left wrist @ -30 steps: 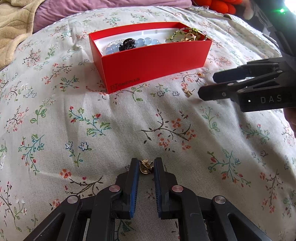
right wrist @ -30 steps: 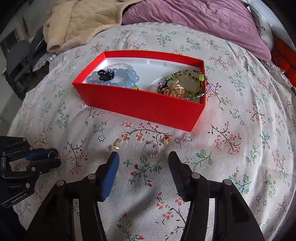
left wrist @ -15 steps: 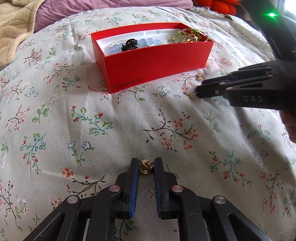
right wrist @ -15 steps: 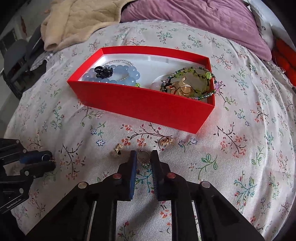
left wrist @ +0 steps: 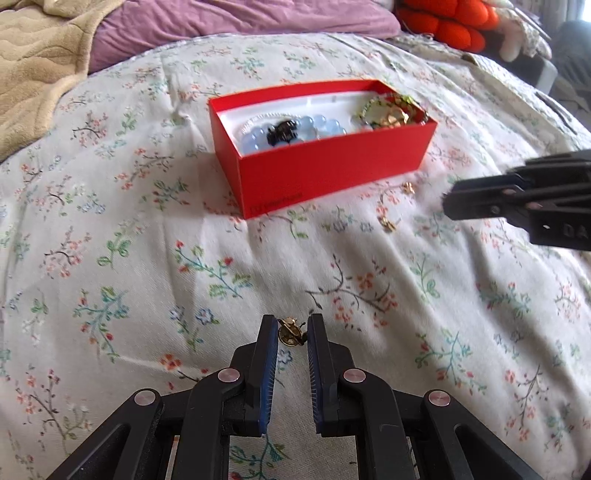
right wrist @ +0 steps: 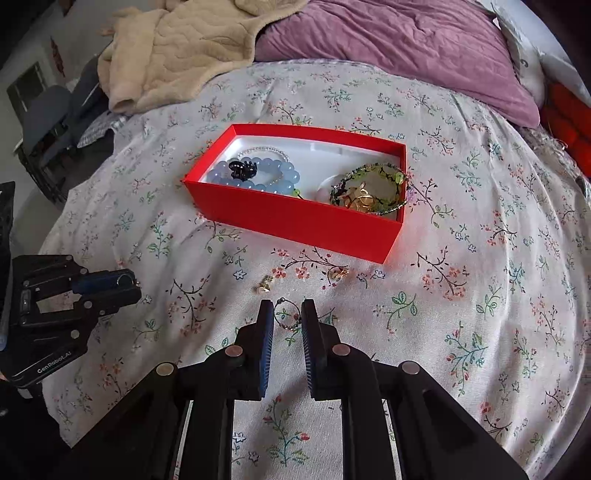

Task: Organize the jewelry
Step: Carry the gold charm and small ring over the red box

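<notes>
A red box (left wrist: 332, 173) (right wrist: 295, 221) stands on the flowered bedspread, holding a blue bead bracelet (right wrist: 255, 177), a black hair clip (right wrist: 242, 168), a green bead bracelet (right wrist: 373, 184) and a gold piece. My left gripper (left wrist: 291, 326) is shut on a small gold earring (left wrist: 290, 333), just above the cloth and well in front of the box. My right gripper (right wrist: 287, 308) is shut on a thin beaded ring (right wrist: 289, 327), raised a little off the bed near the box's front wall. Two small gold pieces (right wrist: 264, 286) (right wrist: 338, 273) lie loose between it and the box.
A beige blanket (right wrist: 177, 48) and a purple pillow (right wrist: 406, 48) lie behind the box. An orange plush thing (left wrist: 443, 18) sits at the far right. The bed's edge drops off on the left, with dark furniture (right wrist: 48, 129) beyond.
My right gripper closed from wide open onto the ring on the bedspread, then rose slightly with it. My left gripper has kept still, with the gold earring in it.
</notes>
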`<state>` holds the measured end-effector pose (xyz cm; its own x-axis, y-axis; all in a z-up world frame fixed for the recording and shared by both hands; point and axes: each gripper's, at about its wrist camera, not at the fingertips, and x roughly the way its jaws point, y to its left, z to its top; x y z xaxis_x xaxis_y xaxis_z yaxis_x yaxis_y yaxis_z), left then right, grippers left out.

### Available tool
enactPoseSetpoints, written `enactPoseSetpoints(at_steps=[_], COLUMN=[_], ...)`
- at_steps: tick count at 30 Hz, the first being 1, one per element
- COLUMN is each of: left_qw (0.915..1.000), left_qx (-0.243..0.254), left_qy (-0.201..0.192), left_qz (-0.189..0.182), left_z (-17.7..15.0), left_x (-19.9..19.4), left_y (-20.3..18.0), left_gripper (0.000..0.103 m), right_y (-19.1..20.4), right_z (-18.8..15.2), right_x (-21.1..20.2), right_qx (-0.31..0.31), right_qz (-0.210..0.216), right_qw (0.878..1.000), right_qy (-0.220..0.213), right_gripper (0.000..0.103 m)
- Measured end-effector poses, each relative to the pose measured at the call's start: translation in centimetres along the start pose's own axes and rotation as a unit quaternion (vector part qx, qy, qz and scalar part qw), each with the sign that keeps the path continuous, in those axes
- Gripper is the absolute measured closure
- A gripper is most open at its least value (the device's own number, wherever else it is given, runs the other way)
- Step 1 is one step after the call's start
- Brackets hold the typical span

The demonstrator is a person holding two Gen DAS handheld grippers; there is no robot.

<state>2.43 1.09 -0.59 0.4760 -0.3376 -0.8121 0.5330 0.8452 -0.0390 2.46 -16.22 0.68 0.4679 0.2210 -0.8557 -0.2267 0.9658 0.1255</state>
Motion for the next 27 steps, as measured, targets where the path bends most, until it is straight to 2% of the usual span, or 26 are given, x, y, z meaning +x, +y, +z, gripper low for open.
enactPoseSetpoints(at_steps=[12, 27], left_qw=[0.9988, 0.9956], left_qx=[-0.042, -0.082], left_qy=[-0.010, -0.044], left_qz=[0.025, 0.010], left_z=[3.0, 8.1], left_x=[-2.2, -1.6], left_y=[0.4, 0.2], left_gripper=[0.093, 0.093], right_y=[-0.1, -2.6], right_z=[1.4, 5.1], right_x=[-3.1, -4.4], right_qx=[0.021, 0.083], right_qz=[0.008, 0.037], right_qw=[1.000, 0.994], right_qy=[-0.017, -0.060], right_gripper=[0.087, 0.087])
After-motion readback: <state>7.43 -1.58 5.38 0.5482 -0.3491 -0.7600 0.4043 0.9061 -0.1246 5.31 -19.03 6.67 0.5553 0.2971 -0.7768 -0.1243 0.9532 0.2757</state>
